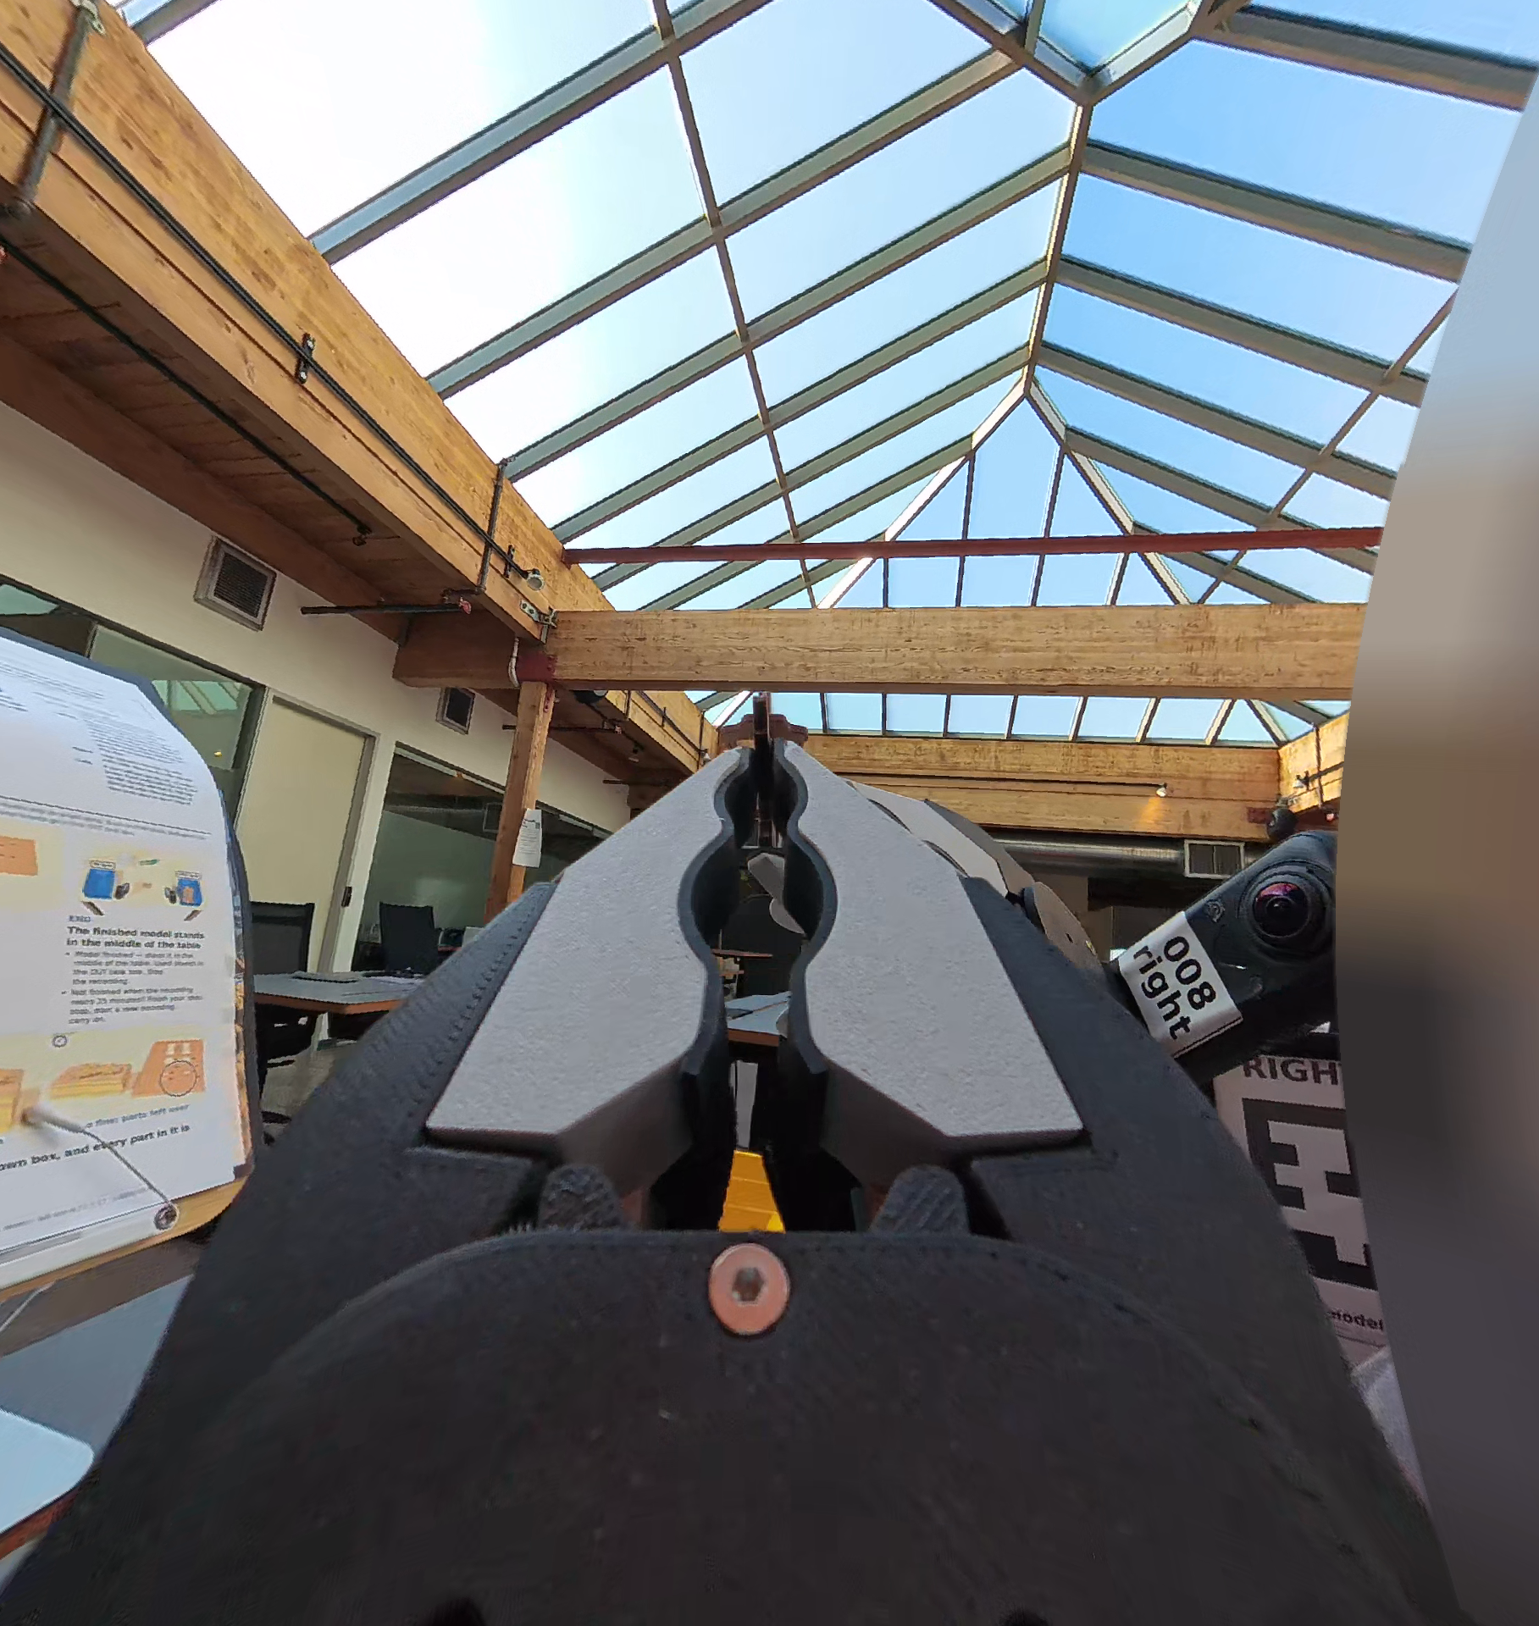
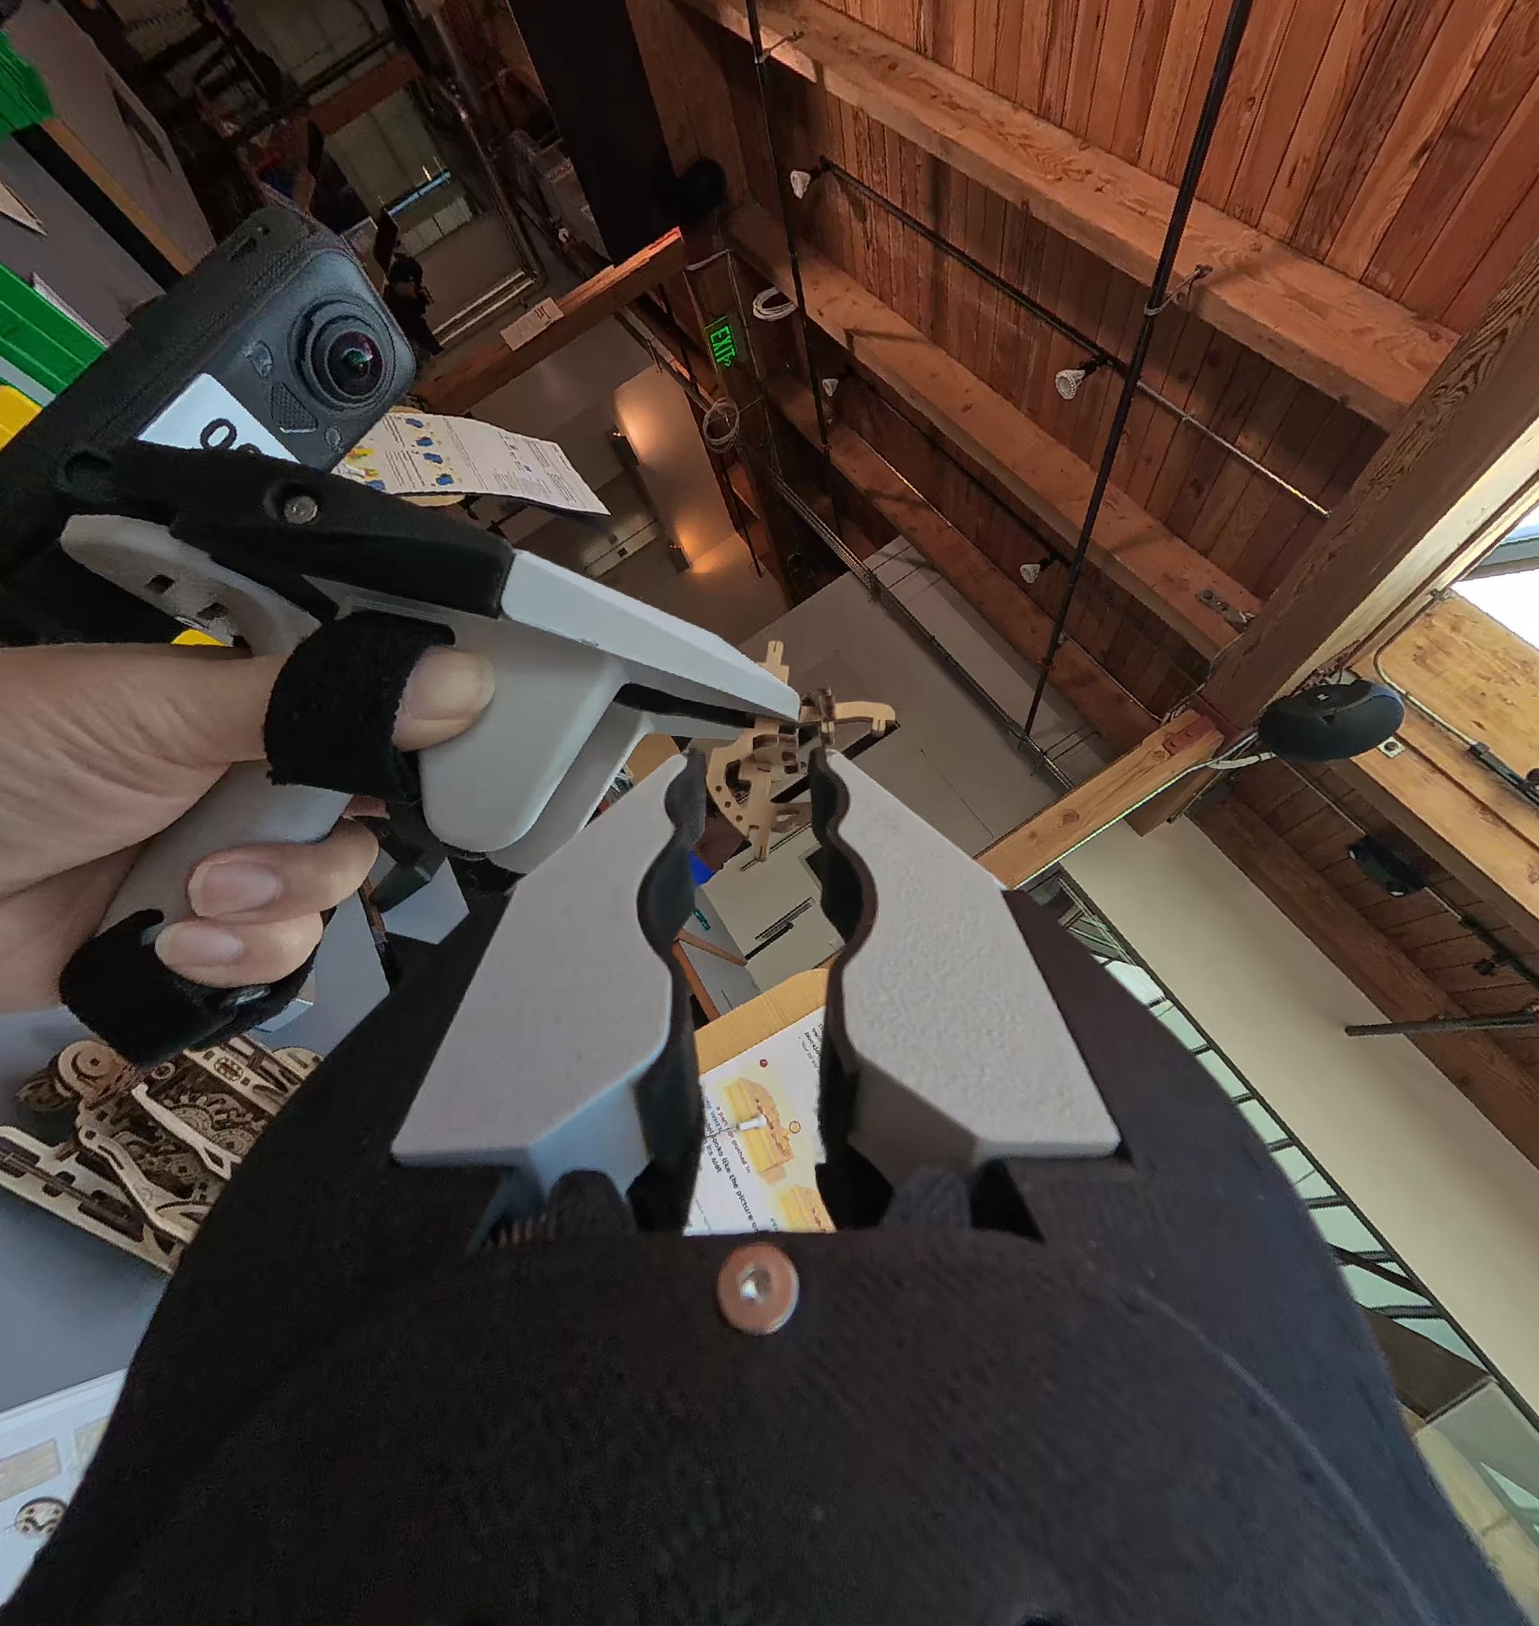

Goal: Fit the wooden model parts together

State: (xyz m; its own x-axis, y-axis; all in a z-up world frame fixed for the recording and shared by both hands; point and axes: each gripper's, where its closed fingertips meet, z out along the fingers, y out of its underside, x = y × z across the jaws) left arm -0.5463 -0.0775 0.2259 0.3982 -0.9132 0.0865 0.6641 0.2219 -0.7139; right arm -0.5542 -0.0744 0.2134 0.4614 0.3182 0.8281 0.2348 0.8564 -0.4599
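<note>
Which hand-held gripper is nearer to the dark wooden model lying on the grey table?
Left. In the right wrist view, the left hand-held gripper is held above the dark wooden model on the table. The right hand-held gripper points away from it toward the ceiling.

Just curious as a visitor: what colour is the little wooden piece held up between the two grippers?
Pale, light-tan wood, seen best in the right wrist view.

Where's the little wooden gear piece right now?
In the right wrist view the wooden gear piece is held up in the air, pinched at the left gripper tips, just above the right gripper.
</note>
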